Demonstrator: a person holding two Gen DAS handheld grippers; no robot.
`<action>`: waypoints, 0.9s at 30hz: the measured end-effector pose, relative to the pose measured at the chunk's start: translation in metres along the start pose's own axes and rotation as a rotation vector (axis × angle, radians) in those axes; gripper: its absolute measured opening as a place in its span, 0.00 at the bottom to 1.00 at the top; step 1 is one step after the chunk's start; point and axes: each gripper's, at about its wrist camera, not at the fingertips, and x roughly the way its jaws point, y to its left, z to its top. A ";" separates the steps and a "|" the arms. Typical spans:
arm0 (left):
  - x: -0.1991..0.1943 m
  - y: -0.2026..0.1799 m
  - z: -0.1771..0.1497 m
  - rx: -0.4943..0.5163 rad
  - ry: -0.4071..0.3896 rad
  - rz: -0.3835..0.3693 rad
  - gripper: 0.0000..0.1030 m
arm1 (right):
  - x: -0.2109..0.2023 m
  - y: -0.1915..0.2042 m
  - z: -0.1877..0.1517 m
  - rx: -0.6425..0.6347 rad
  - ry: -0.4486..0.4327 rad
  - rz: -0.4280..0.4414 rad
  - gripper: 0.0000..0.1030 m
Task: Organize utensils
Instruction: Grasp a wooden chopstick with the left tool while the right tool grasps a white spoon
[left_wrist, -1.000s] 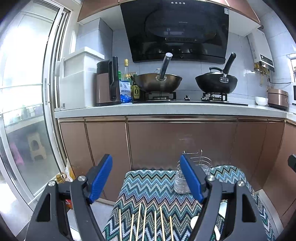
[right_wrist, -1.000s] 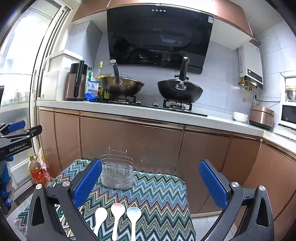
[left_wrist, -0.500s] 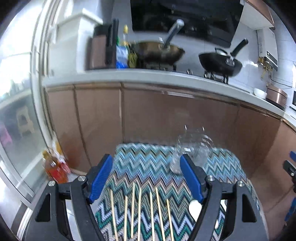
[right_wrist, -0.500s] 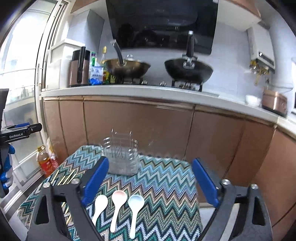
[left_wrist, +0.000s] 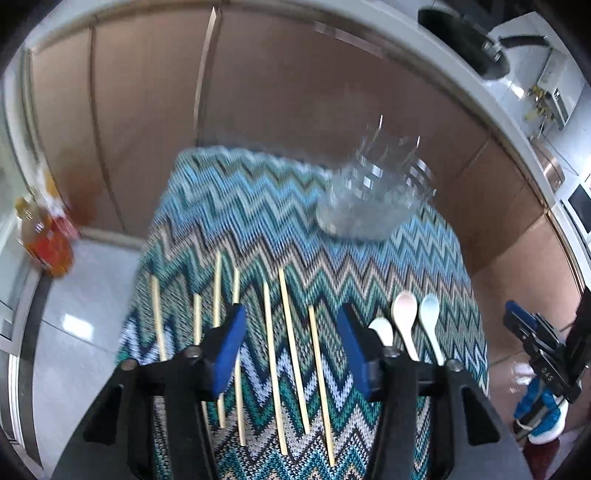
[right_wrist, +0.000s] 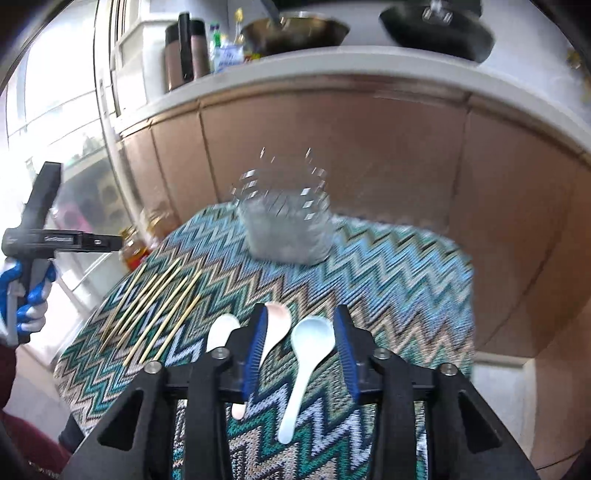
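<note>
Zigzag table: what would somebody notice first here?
The zigzag cloth stands out first. On it, pale chopsticks lie in a row left of three little spoons, and a wire holder stands at the far edge. A blue-padded claw hovers over the spoons.

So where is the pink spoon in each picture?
Left wrist view: the pink spoon lies right of centre, the middle one of three spoons, left of the pale blue spoon.
Right wrist view: the pink spoon lies low in the centre, partly behind a blue pad.
Shared landmark: the wire holder at the far end of the zigzag cloth.
</note>
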 end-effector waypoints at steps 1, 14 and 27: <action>0.010 0.001 0.001 -0.005 0.035 -0.007 0.37 | 0.007 -0.003 -0.001 0.007 0.022 0.028 0.31; 0.116 0.019 0.016 -0.041 0.300 0.037 0.14 | 0.083 -0.042 -0.017 0.035 0.230 0.136 0.28; 0.141 0.019 0.025 -0.026 0.373 0.085 0.07 | 0.124 -0.063 -0.011 -0.009 0.338 0.246 0.28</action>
